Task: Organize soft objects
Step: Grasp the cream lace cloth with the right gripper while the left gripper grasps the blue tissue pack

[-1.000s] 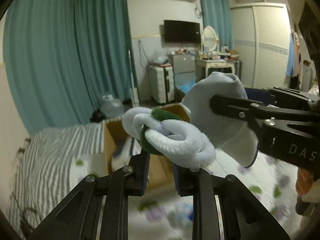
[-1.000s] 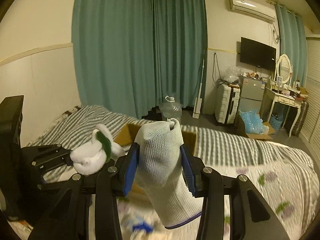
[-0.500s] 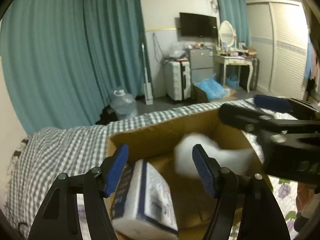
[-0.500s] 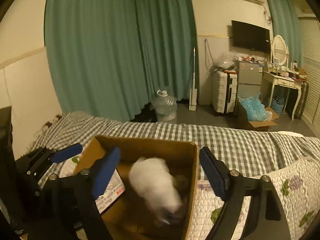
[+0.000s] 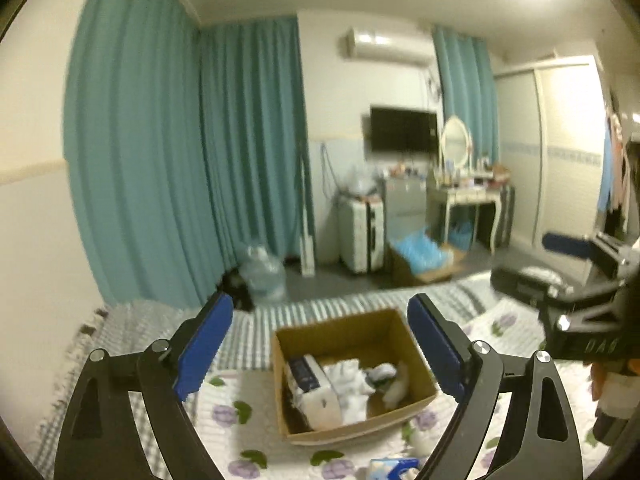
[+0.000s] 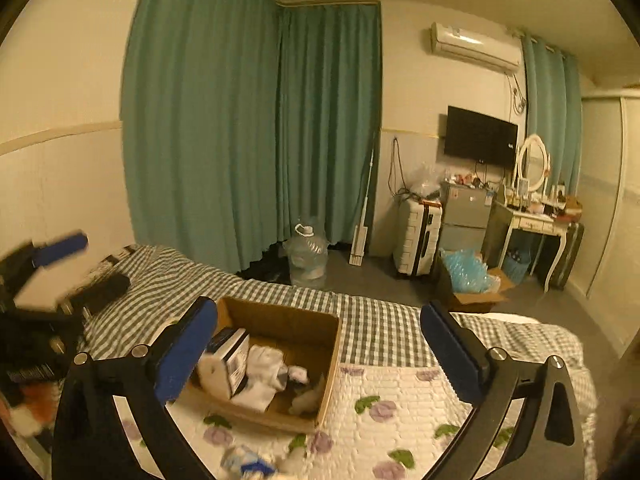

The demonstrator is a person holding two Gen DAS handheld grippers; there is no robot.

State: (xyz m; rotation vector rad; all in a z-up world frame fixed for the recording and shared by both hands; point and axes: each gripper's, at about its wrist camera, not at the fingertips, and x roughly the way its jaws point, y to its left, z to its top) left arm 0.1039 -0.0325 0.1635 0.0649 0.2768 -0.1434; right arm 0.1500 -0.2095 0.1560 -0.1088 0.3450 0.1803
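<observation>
Both grippers are spread wide with nothing between the blue pads. Left gripper (image 5: 320, 344) hangs above the bed, jaws framing the box (image 5: 416, 364) from above. Right gripper (image 6: 320, 348) likewise high over the bed, pads either side of the box (image 6: 332, 344).

Box: open brown cardboard, sitting on the quilt (image 6: 400, 384), white with purple flowers and green leaves. Beyond the quilt, a grey checked sheet (image 6: 376, 320).

Box contents:
- upright white carton (image 5: 316, 392) with dark top, against the left wall of the box
- white sock (image 5: 348, 380) crumpled beside the carton, mid-box
- white bundle (image 5: 384, 372) with a dark patch, just right of the sock, possibly the rolled cloth; view too soft to be sure
- pale soft piece (image 6: 306, 400) at the near right corner

Near edge of the quilt, in front of the box: small blue-and-white item (image 6: 248, 460), blurred, not identifiable.

Right gripper also visible at the right edge of the left camera; left gripper at the left edge of the right camera, motion-blurred.
</observation>
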